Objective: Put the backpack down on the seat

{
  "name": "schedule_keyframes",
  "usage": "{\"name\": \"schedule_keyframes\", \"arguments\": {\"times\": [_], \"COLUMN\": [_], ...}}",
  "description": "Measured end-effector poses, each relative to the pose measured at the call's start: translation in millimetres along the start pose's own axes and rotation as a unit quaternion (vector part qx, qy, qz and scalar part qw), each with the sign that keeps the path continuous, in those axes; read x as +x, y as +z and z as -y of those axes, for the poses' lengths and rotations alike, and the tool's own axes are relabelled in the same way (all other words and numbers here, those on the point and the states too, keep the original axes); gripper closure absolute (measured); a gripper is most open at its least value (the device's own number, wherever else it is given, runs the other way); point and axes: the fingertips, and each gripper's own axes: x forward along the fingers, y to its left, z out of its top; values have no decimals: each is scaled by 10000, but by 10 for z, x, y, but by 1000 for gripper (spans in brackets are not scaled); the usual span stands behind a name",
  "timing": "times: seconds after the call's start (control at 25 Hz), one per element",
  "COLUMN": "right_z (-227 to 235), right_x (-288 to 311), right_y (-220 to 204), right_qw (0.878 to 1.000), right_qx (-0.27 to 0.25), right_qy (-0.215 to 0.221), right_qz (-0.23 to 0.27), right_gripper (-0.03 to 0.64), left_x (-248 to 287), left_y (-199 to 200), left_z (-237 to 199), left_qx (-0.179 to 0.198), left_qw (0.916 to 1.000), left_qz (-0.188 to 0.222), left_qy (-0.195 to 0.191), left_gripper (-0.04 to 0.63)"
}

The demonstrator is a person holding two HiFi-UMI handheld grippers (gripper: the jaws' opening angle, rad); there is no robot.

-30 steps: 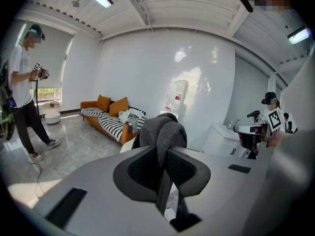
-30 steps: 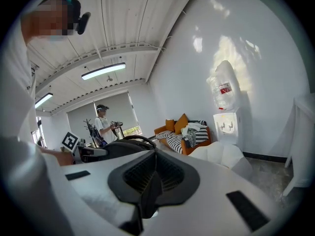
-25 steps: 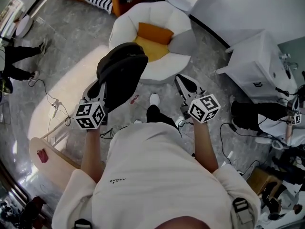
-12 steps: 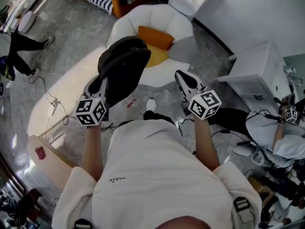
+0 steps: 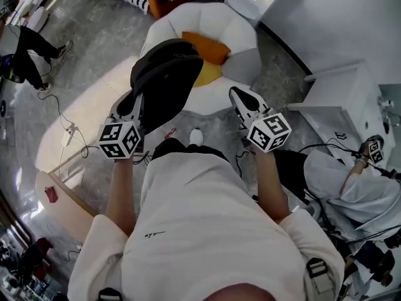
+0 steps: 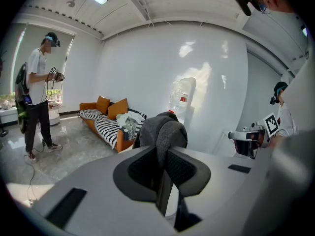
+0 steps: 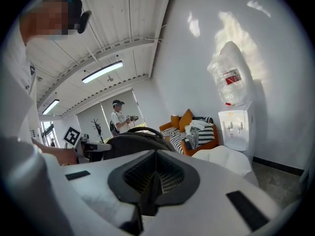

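One backpack (image 5: 164, 83), clamped in the left gripper (image 5: 133, 108), is being brought closer, now at the seat's (image 5: 241, 39) front edge for lowering; the right gripper (image 5: 240, 100) is being held shut, empty.

The person wears a cream short-sleeved shirt (image 5: 207, 231); white left gripper (image 5: 133, 102) and right gripper (image 5: 235, 94) bear black-and-white marker cubes (image 5: 119, 140).
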Motion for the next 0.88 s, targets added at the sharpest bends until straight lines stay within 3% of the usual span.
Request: {"name": "schedule_keyframes", "arguments": {"times": [0.44,0.88], "right_z": [76,236], "right_x": [227,497], "right_y": [-107,-344], "right_qw": [9998,9967], "right_qx": [110,347], "right_qy": [-48,-713], "right_qz": [-138,-149], "right_gripper": [591,591], "left_x": [390,1017], "left_y": [10,-193], "left_z": [3,-61], "left_qx": [135,402], "left_qw": [9990,9897], "left_qz": [-259,-639], "left_qy": [-327,-1220], "left_gripper": [532,532]}}
